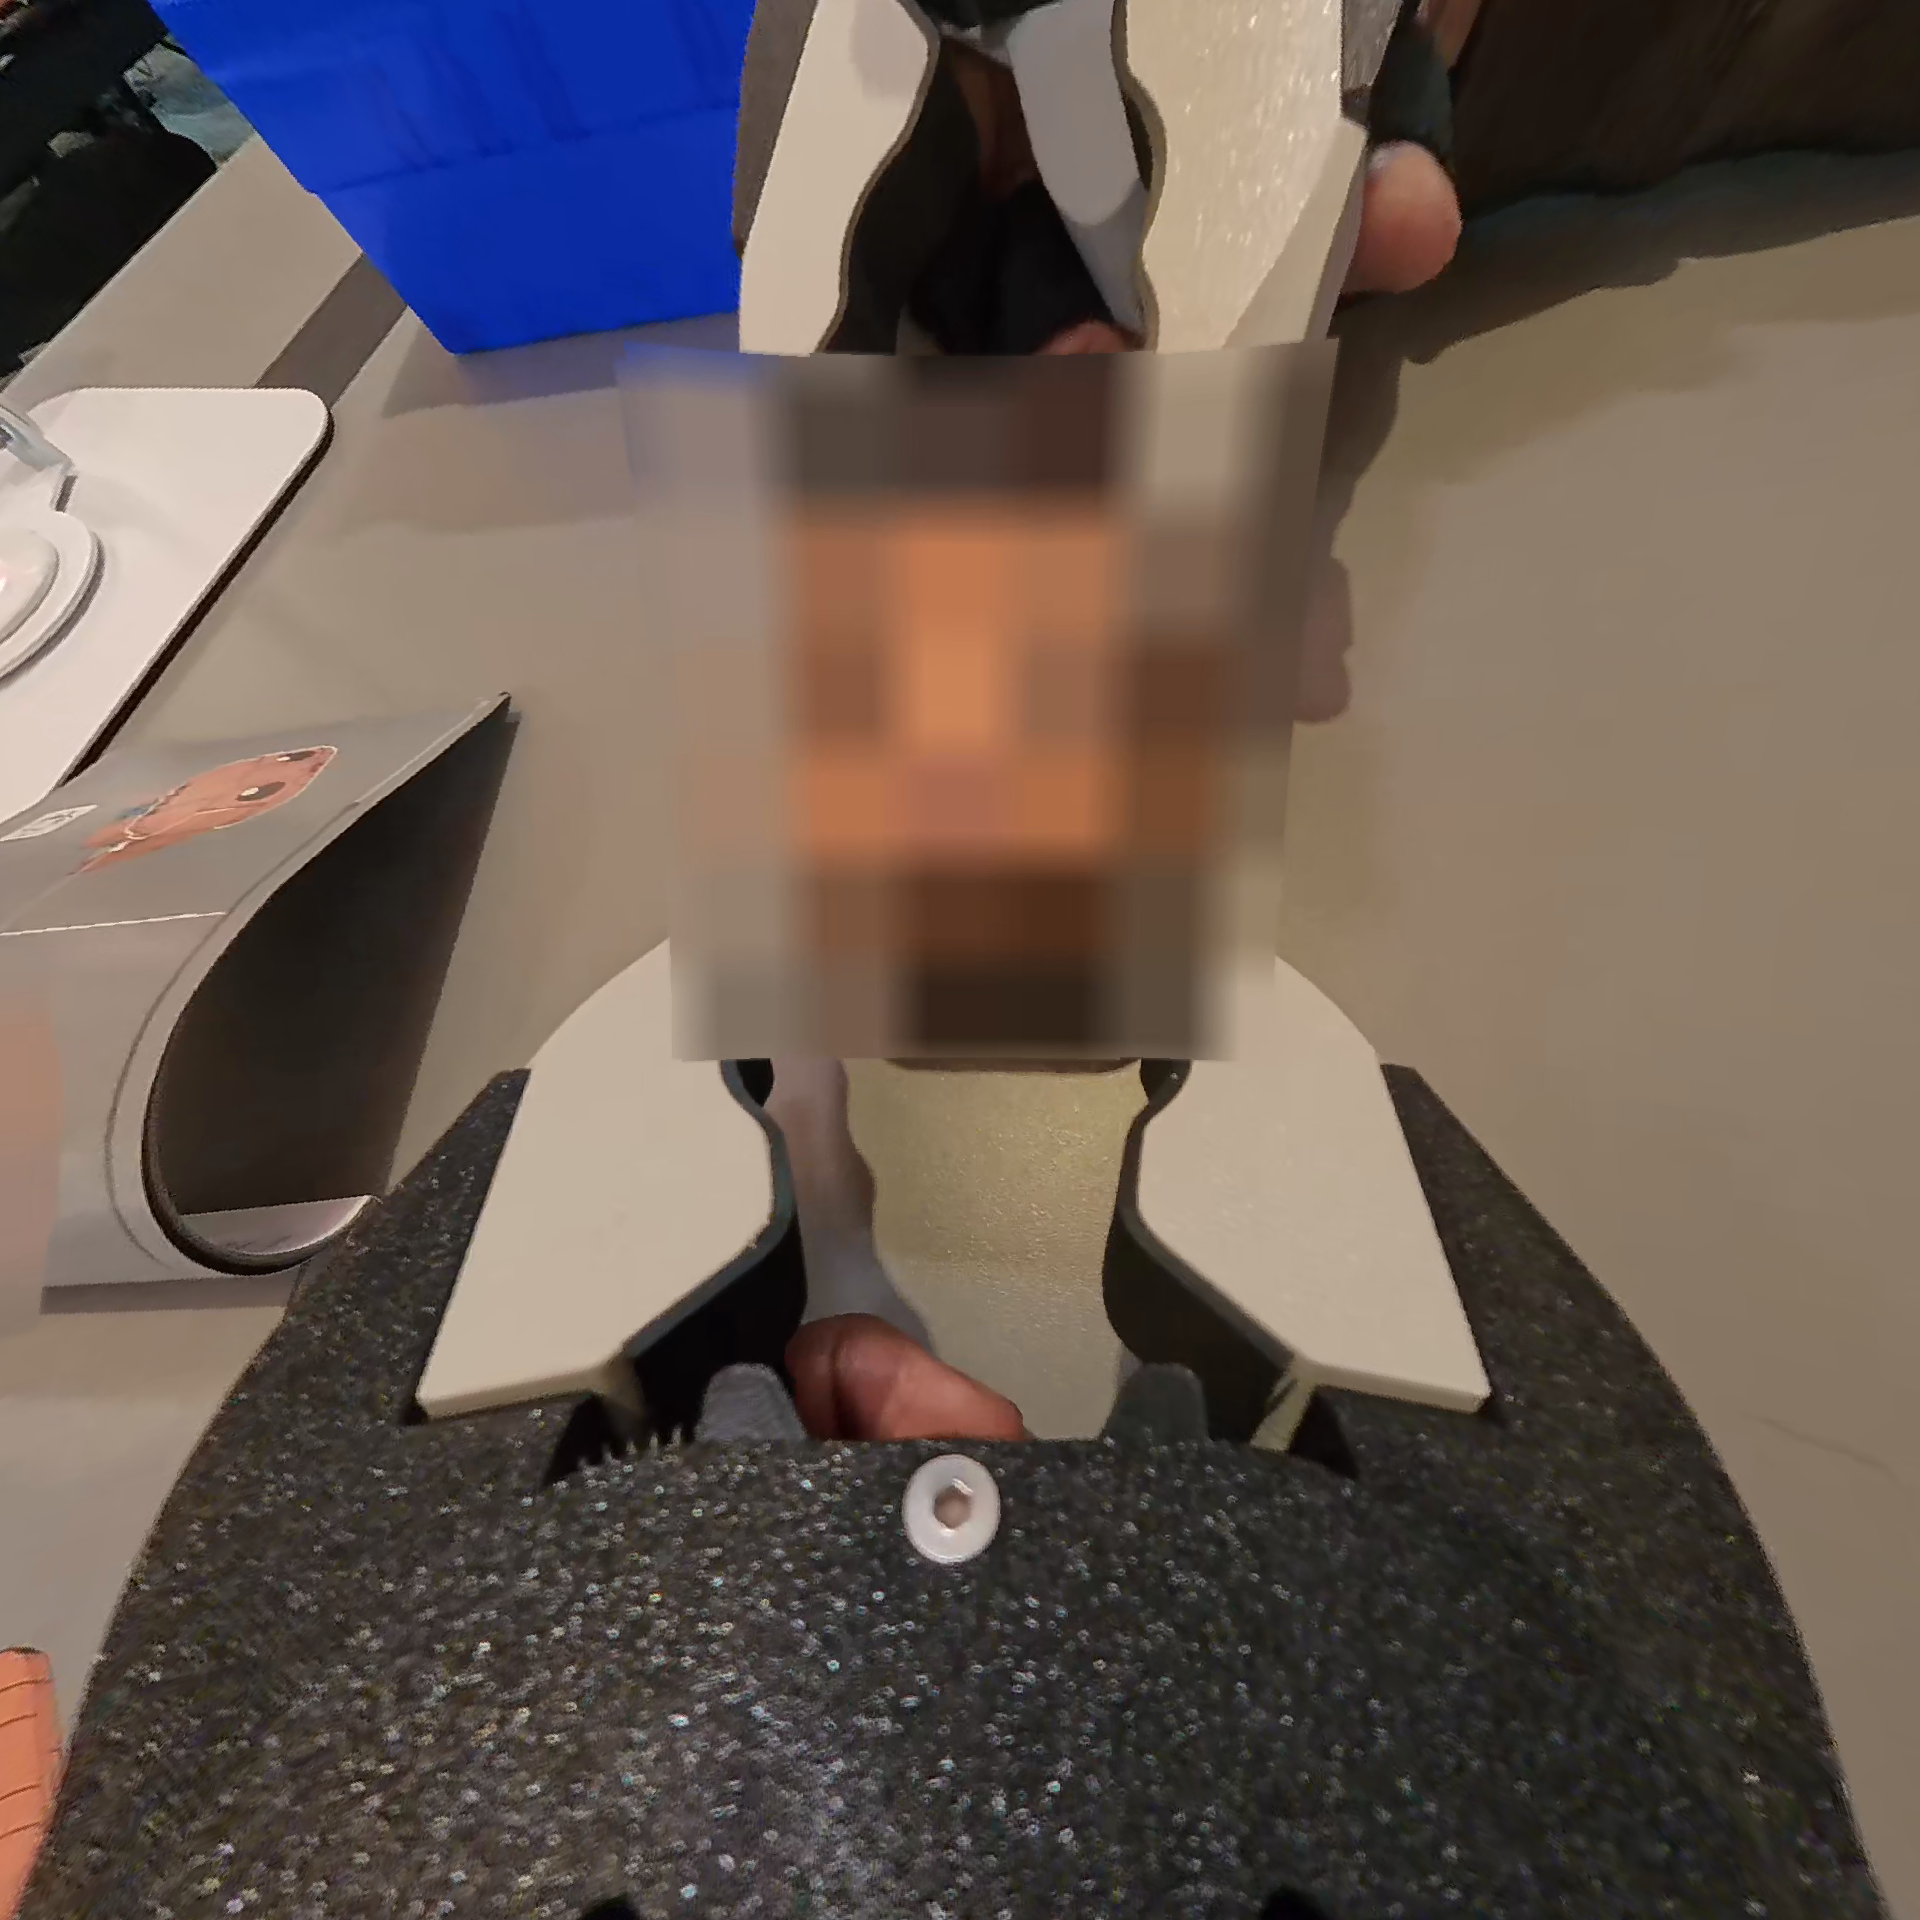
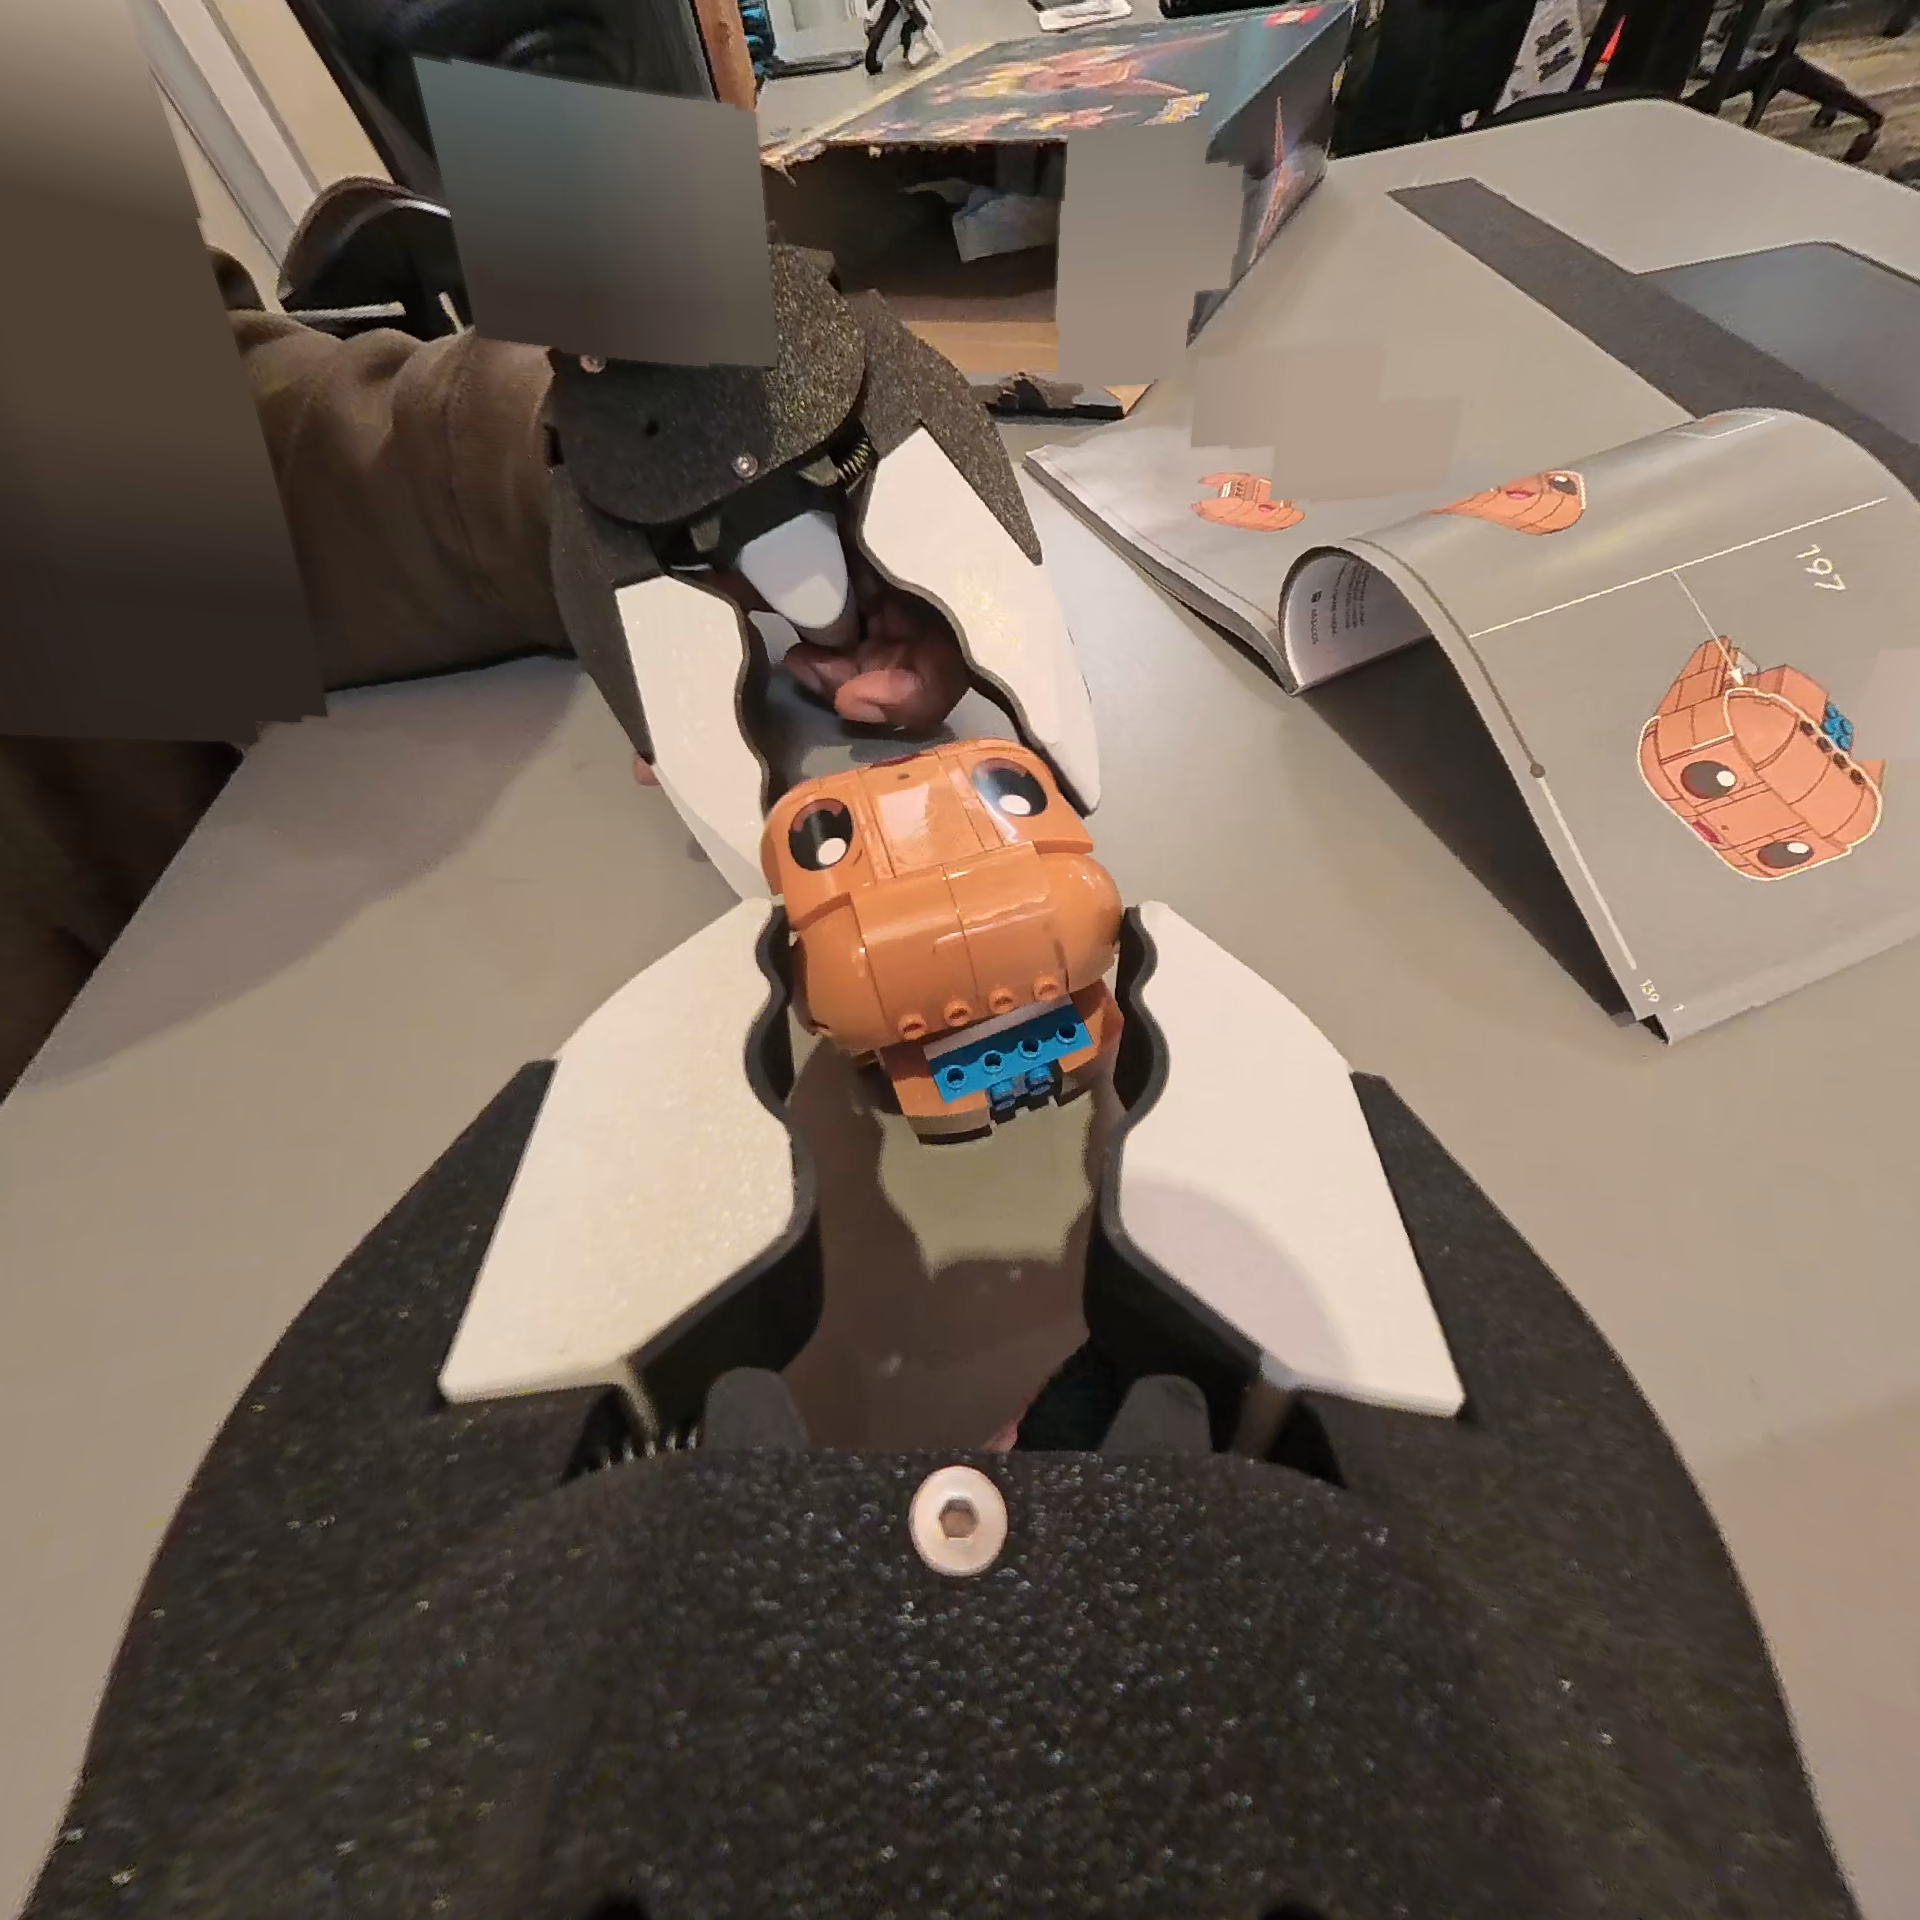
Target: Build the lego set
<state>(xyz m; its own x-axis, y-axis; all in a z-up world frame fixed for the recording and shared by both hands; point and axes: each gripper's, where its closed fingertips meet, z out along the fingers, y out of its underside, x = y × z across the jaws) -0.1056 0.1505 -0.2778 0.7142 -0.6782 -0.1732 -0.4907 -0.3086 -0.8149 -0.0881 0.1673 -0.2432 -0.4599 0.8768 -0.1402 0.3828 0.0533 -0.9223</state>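
An orange lego head (image 2: pixel 935 925) with two black eyes and a blue studded plate on its near end is held just above the grey table (image 2: pixel 364 935). My right gripper (image 2: pixel 951 935) is shut on its near half, one finger on each side. My left gripper (image 2: pixel 914 831) comes in from the far left, and its fingers (image 2: pixel 686 707) press on the far half of the head. In the left wrist view a mosaic patch hides the head and the fingertips of my left gripper (image 1: pixel 951 935). My right gripper (image 1: pixel 1039 343) shows at the top of that view.
An open instruction booklet (image 2: pixel 1558 675) lies right of the head and shows at the left of the left wrist view (image 1: pixel 260 883). An opened lego box (image 2: pixel 1039 135) stands at the back. A blue bin (image 1: pixel 499 177) and a white tray (image 1: pixel 208 457) sit farther off. Left tips to right tips: about 5 cm.
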